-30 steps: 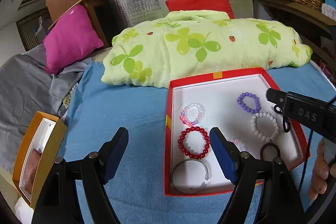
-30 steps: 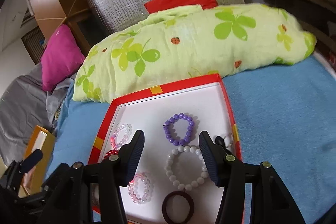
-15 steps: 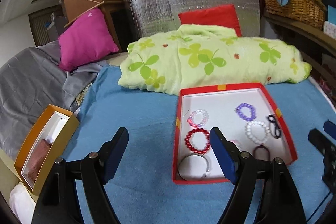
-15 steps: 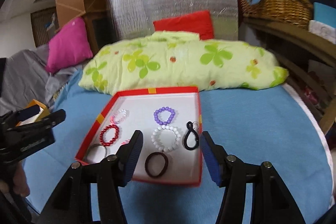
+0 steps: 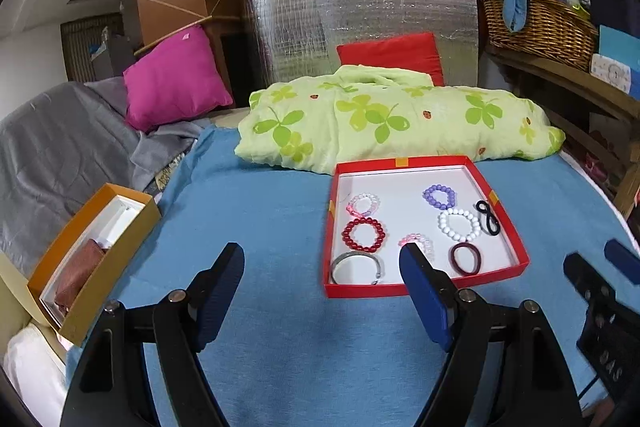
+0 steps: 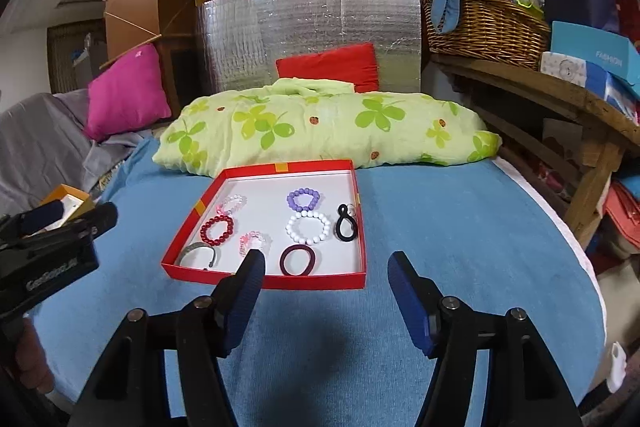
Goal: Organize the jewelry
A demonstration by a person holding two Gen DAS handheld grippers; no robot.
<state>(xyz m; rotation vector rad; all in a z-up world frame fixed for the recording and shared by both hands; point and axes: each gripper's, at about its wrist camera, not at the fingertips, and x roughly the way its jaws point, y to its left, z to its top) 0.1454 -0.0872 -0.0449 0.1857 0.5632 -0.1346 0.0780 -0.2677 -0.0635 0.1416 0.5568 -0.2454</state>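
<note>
A red tray (image 5: 424, 290) (image 6: 264, 281) with a white floor lies on the blue bed cover. In it are several bracelets: red beads (image 5: 363, 235) (image 6: 216, 230), white beads (image 5: 458, 224) (image 6: 308, 227), purple beads (image 5: 439, 196) (image 6: 303, 199), a silver bangle (image 5: 357, 267) (image 6: 198, 254), two pale pink ones, a dark hair tie (image 5: 465, 258) (image 6: 298, 259) and a black loop (image 5: 488, 217) (image 6: 345, 221). My left gripper (image 5: 322, 263) is open and empty, just short of the tray's near left corner. My right gripper (image 6: 324, 265) is open and empty, before the tray's near edge.
An orange box (image 5: 90, 255) with a brown item sits at the left edge of the bed. A green clover quilt (image 5: 392, 119) lies behind the tray, with pink (image 5: 174, 77) and red pillows. A wooden shelf with a wicker basket (image 6: 484, 27) stands at right.
Both grippers have pulled back and up from the tray, so it looks smaller and farther. They stay open and empty. The bracelets have not moved.
</note>
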